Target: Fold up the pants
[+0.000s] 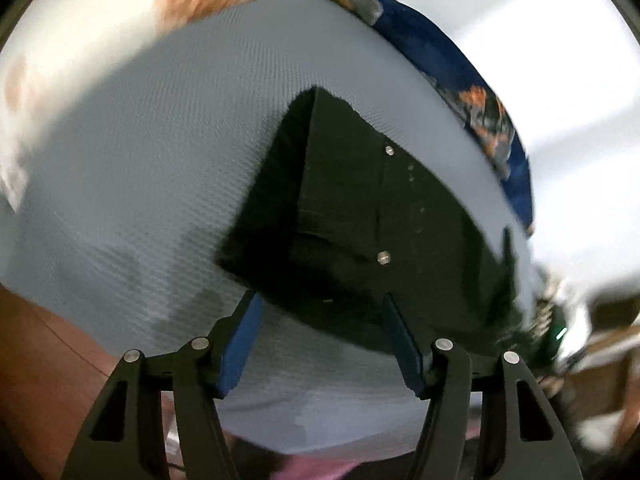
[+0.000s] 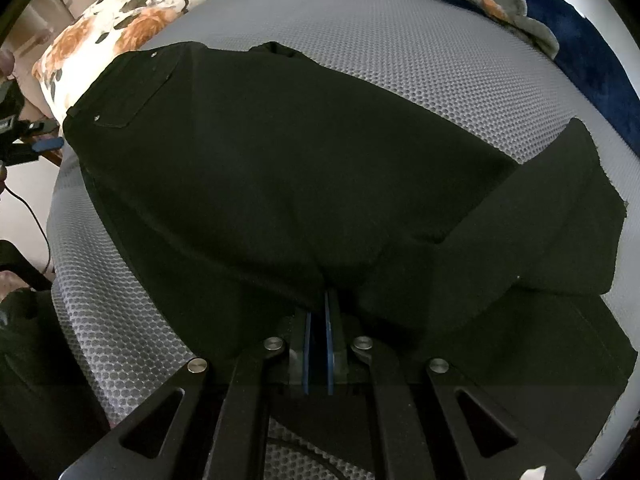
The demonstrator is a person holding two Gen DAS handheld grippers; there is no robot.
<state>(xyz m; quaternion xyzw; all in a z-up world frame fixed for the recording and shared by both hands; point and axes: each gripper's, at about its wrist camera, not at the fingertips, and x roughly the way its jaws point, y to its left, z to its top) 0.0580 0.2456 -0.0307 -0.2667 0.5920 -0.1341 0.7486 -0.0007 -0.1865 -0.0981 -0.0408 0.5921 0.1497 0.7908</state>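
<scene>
Pants: black pants (image 2: 280,168) spread across grey mesh mattress (image 2: 420,64); waist with pocket and rivets at far left in the right wrist view, a leg end doubled back at right.
Right tongs: right tongs (image 2: 318,312) clenched on a fold of the pants near the middle of the near edge, blue pads pressed together with cloth running into them.
Left tongs: left tongs (image 1: 320,300) released, pads well apart, hovering just beside the waist corner, holding nothing.
Step (judged): right side carrying a fold; left about to take the waist.
Risk: one-point grip may let the cloth sag and bunch, so the fold lands crooked. Thick seams at the waist could slip from the pads.
Risk: the doubled-back leg end may drag out of line if pulled.
Around: floral pillow (image 2: 120,20) beyond the waist; blue floral blanket (image 2: 560,32) along the far edge.
In the way: nothing lies on the pants; the pillow is close to the waist.
</scene>
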